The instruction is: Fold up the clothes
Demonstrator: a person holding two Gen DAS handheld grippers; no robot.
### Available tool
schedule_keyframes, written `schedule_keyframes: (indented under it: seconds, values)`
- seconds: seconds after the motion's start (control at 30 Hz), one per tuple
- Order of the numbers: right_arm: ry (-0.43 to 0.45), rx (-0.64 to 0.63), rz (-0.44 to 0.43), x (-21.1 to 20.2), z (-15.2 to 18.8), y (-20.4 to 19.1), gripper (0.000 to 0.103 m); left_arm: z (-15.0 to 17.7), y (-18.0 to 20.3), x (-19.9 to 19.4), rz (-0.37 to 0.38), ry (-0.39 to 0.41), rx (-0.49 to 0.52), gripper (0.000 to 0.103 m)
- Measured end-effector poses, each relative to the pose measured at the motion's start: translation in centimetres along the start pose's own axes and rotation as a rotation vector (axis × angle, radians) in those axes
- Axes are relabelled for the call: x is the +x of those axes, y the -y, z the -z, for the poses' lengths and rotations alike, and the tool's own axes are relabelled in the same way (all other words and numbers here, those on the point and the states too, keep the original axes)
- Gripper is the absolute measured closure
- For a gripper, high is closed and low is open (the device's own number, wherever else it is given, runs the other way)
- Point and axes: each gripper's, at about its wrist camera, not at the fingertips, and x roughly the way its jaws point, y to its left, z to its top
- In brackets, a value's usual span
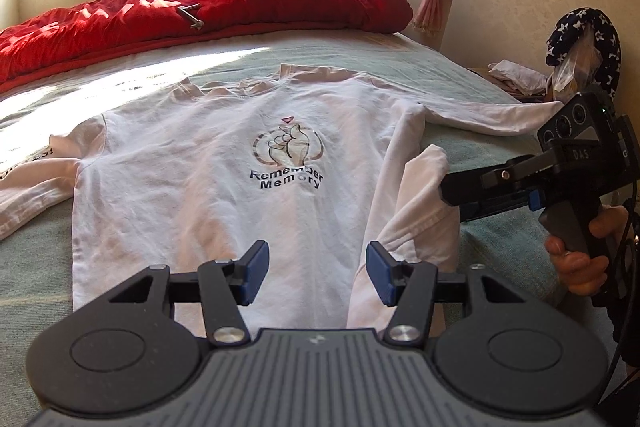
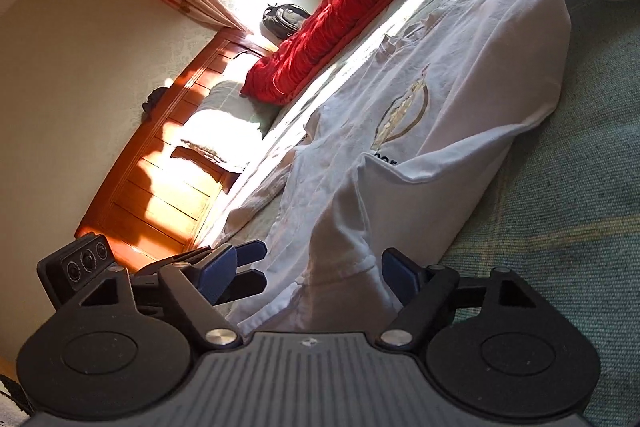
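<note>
From the left wrist, the white sweatshirt (image 1: 208,179) is lying print-up across the green bed cover (image 1: 500,251), hem toward the near edge. The left gripper (image 1: 316,273) is hovering half open over the hem, holding nothing. The right gripper (image 1: 450,193) is reaching toward the raised side fold (image 1: 424,203), probably to fold it inward.

From the right wrist, that fold (image 2: 340,259) is sitting between wide jaws; the pads are not visibly pressing it.

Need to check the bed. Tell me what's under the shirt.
The shirt lies flat on the green bed cover, which shows all around it. Whatever is directly beneath the shirt is covered.
</note>
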Motion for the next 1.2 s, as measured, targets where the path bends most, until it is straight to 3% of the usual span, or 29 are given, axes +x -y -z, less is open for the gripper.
schedule_keyframes:
  seconds: [0.07, 0.13, 0.23, 0.37, 0.63, 0.97, 1.1, 1.2]
  values:
    - [0.022, -0.049, -0.055, -0.4, 0.1, -1.0, 0.027, 0.1, -0.1, -0.2, -0.002, 0.004, -0.003, 0.048]
    - [0.005, -0.105, -0.021, 0.0, 0.2, -1.7, 0.049, 0.1, -0.1, -0.3, -0.011, 0.001, -0.004, 0.048]
    - [-0.029, -0.097, 0.037, 1.0, 0.3, -1.2, 0.071, 0.2, -0.3, -0.6, -0.016, 0.006, -0.017, 0.048]
    - [-0.01, -0.034, 0.068, 0.8, 0.9, -0.7, 0.09, 0.4, -0.3, -1.4, -0.016, 0.017, -0.018, 0.048]
    - [0.048, -0.067, 0.127, -4.3, 1.6, -4.3, 0.094, 0.4, 0.3, -3.0, -0.012, 0.047, -0.004, 0.048]
    - [0.117, -0.056, 0.33, -14.2, 3.5, -5.9, 0.095, 1.4, 3.4, -3.5, 0.012, 0.027, 0.088, 0.045]
    - [0.096, -0.007, 0.434, -15.7, 4.2, -4.4, 0.095, 1.7, 4.6, -3.6, 0.026, 0.014, 0.112, 0.045]
    - [0.03, 0.039, 0.528, -15.7, 5.3, -2.8, 0.095, 2.0, 5.0, -3.8, 0.021, 0.007, 0.131, 0.044]
